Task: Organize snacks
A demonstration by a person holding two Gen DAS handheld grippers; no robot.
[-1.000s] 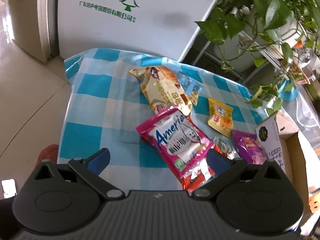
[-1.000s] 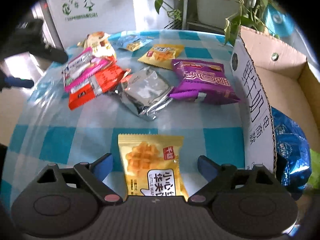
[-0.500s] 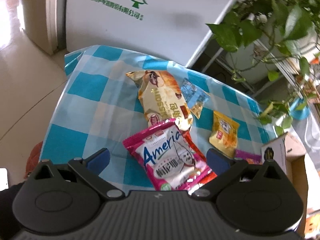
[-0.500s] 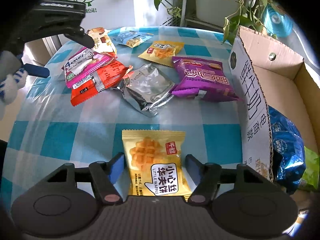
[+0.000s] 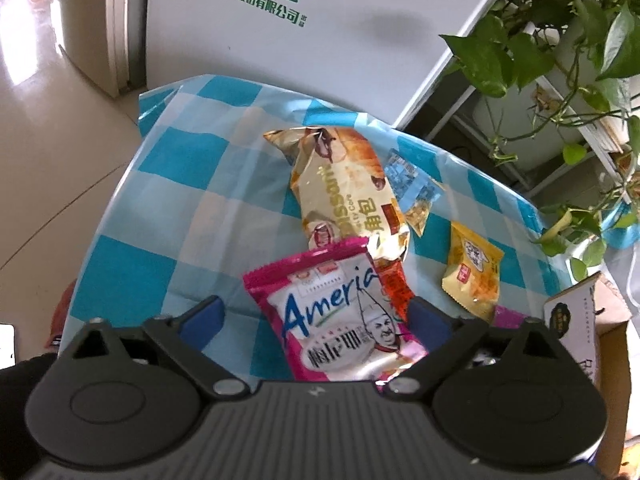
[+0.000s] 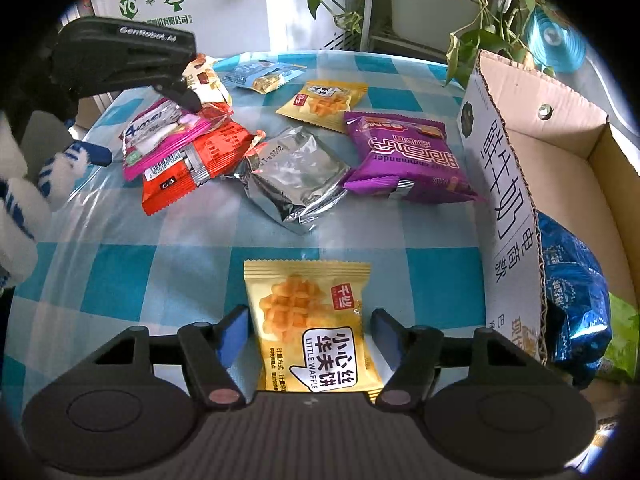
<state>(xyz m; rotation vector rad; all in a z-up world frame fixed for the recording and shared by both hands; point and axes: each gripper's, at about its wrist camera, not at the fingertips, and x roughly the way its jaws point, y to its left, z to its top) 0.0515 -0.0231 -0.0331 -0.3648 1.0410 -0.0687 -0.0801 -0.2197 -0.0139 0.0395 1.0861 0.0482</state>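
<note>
Two handheld grippers work over a table covered with a blue-and-white checked cloth (image 6: 132, 280). The right gripper (image 6: 308, 332) points steeply down at a yellow "Little Waffle" packet (image 6: 308, 328) lying flat at the near edge of the cloth; its jaws have closed in and now stand at either side of the packet, the blue pads at or just off its edges, and whether they press on it cannot be told. The left gripper (image 5: 316, 316) hovers over a pink-and-white "America" packet (image 5: 336, 320), which lies on top of an orange-red packet (image 6: 192, 160); its jaws have just been closing, with the pink packet between them. The right pad sits at the packet's edge, while the left pad (image 5: 200, 320) stands clear of it. A gloved hand (image 6: 24, 200), white with blue marks, shows at the left edge of the right wrist view.

Beyond these lie a gold croissant packet (image 5: 344, 188), a small blue packet (image 5: 412, 188), a second yellow waffle packet (image 6: 324, 100), a silver foil packet (image 6: 296, 176) and a purple packet (image 6: 404, 156). A cardboard box (image 6: 508, 184) stands open at the right of the table, holding a blue bag (image 6: 572, 292) and a green one (image 6: 620, 340). Potted vines (image 5: 560, 40) hang behind.
</note>
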